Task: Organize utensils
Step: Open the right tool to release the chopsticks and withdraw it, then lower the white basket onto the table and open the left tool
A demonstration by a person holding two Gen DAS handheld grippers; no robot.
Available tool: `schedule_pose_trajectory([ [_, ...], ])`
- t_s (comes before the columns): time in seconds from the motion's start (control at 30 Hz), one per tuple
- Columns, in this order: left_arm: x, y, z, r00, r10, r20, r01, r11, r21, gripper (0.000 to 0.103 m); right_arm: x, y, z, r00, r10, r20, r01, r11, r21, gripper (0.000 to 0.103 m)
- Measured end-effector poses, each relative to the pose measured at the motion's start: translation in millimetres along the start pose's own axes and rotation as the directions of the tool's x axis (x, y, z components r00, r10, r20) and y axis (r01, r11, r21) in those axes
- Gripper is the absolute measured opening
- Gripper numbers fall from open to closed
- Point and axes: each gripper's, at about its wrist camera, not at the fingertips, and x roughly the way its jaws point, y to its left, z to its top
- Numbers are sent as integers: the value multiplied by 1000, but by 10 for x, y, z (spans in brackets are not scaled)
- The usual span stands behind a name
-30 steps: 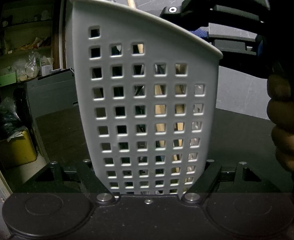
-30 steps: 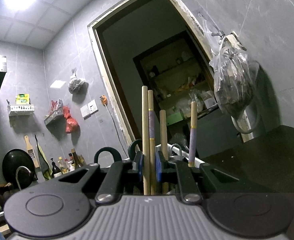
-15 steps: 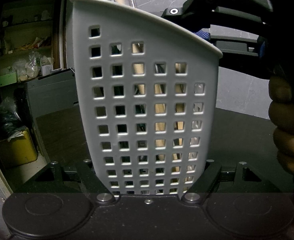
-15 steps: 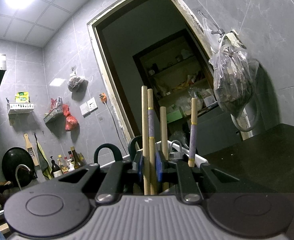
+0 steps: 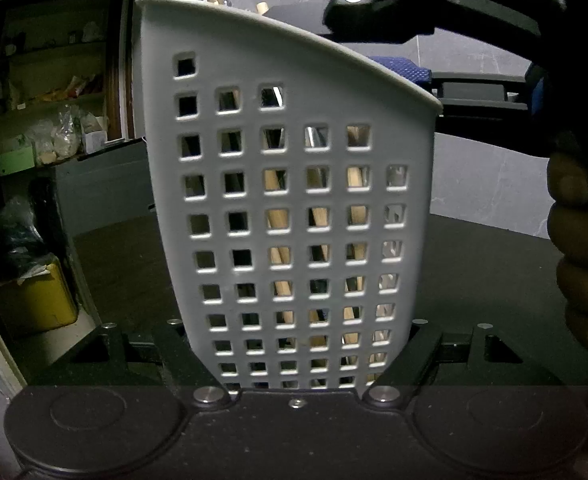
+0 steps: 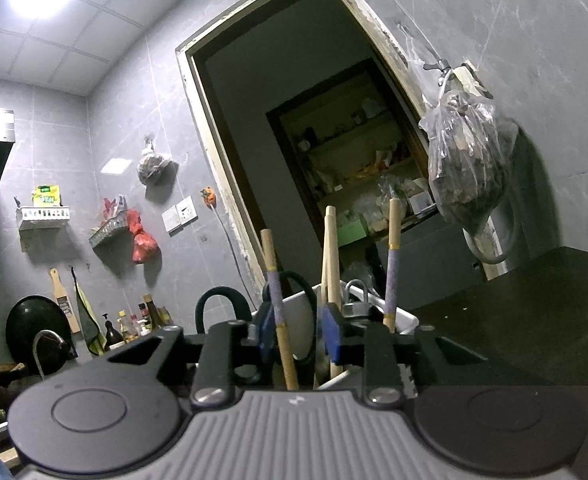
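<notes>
Left tool (image 5: 298, 364) clamps the holder (image 5: 294, 208) steady; right tool (image 6: 300, 334) open around loose chopsticks (image 6: 277, 312); lift straight up.

Left gripper (image 5: 296, 360) fingers spread wide; right gripper (image 6: 300, 338) fingers parted.

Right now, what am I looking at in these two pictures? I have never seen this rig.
No robot here: a person holds a pair of tongs in each hand, each with a camera looking along its fingers. The left view shows the left tongs clamping a gray perforated utensil holder that stands on a dark counter. The right view looks up past the right tongs, which are open around chopsticks standing in that holder.
</notes>
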Motion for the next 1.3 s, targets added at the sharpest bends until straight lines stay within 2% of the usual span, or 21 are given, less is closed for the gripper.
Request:
schedule_pose_trajectory([
  [0.33, -2, 0, -7, 1000, 8, 4, -8, 1000, 4, 78, -112, 46, 2, 1000, -2, 27, 1, 1000, 3, 52],
  [0.57, -49, -51, -14, 1000, 20, 13, -20, 1000, 13, 80, -236, 110, 0, 998, -3, 57, 3, 1000, 5, 73],
  [0.67, -74, -83, -22, 1000, 25, 18, -25, 1000, 12, 83, -297, 145, -7, 998, -8, 68, 8, 1000, 2, 78],
  [0.77, -109, -73, -41, 999, 22, 25, -23, 1000, 12, 91, -370, 169, -19, 996, -18, 83, 18, 1000, 4, 85],
  [0.87, -142, -50, -70, 999, 23, 33, -24, 1000, 6, 92, -442, 201, -30, 995, -29, 97, 28, 1000, 7, 88],
  [0.9, -149, -45, -78, 999, 23, 35, -23, 1000, 5, 100, -470, 214, -37, 994, -31, 102, 31, 1000, 7, 89],
  [0.93, -161, -45, -82, 999, 24, 43, -24, 1000, 3, 102, -491, 226, -42, 994, -34, 105, 34, 999, 7, 91],
  [1.07, -248, -60, -120, 998, 19, 60, -20, 1000, 15, 102, -612, 277, -73, 991, -49, 127, 49, 999, 8, 100],
  [1.3, -372, -170, -179, 996, 31, 86, -33, 999, 25, 102, -789, 354, -138, 986, -71, 150, 69, 997, 16, 103],
])
